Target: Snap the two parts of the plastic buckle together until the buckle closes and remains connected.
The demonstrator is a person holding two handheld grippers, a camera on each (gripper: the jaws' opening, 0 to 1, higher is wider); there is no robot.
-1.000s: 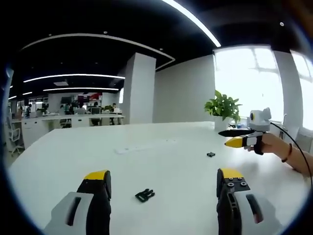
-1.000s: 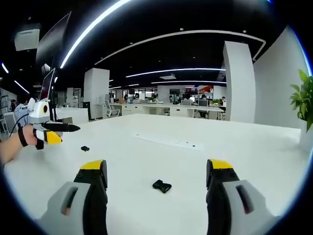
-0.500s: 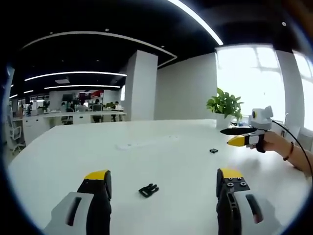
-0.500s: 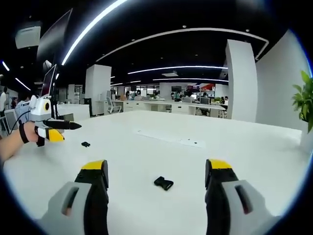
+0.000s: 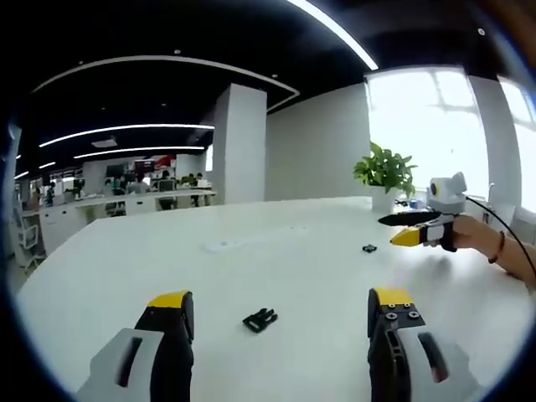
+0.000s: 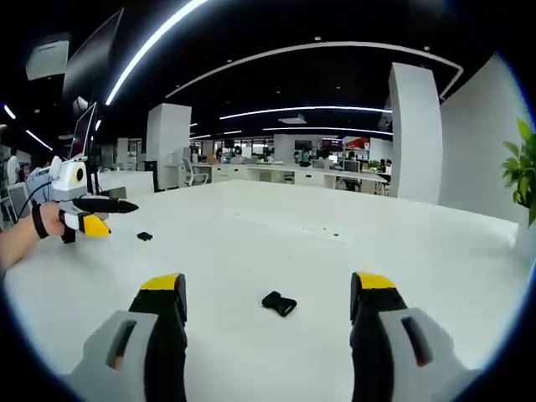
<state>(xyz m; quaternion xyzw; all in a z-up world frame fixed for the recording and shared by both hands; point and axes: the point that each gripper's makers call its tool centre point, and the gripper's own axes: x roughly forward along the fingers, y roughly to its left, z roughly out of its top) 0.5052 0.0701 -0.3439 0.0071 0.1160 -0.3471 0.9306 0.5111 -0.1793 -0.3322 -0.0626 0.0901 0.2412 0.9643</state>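
Observation:
Two black buckle parts lie apart on the white table (image 5: 126, 260). The pronged part (image 5: 260, 319) rests just ahead of my left gripper (image 5: 280, 300), whose yellow-tipped jaws stand wide apart with nothing between them. This part appears as a small speck (image 6: 145, 236) in the right gripper view. The socket part (image 6: 279, 302) lies just ahead of my right gripper (image 6: 268, 285), also open and holding nothing; in the left gripper view it is a small dark piece (image 5: 369, 248). Each gripper shows hand-held in the other's view: the right one (image 5: 414, 228), the left one (image 6: 88, 213).
A flat white strip (image 5: 251, 241) (image 6: 314, 230) lies farther back on the table. A potted plant (image 5: 385, 172) (image 6: 523, 167) stands at the table's far edge by the window. A white pillar (image 5: 239, 146) and office desks fill the room behind.
Both views have shifted slightly with the hands. The two buckle parts lie where they were, and both grippers stay open.

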